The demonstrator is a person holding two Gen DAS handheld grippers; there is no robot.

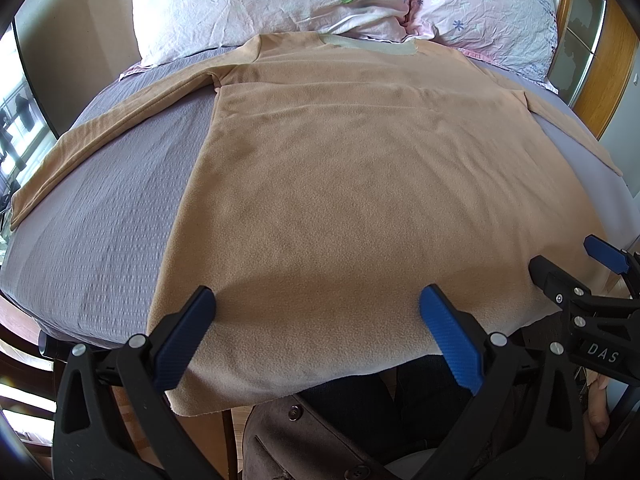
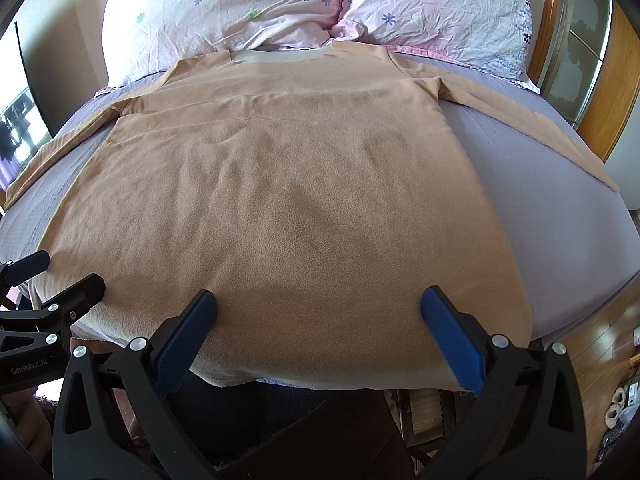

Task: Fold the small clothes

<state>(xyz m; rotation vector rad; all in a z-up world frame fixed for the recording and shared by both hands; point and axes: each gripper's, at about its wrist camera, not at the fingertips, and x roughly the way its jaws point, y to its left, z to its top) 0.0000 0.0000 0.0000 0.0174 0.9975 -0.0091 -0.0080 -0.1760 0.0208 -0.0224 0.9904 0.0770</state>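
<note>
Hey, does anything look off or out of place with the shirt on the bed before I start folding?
Nothing much stands out. The tan shirt lies flat on the grey bedsheet, sleeves spread, collar toward the pillows. Its hem overhangs the near bed edge slightly. Both claws are open.

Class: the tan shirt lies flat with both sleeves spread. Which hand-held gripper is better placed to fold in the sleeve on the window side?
Left. The left hand-held gripper, open, sits nearer the tan fleece long-sleeved shirt's window-side sleeve; the right hand-held gripper would probably have to cross the body.
</note>
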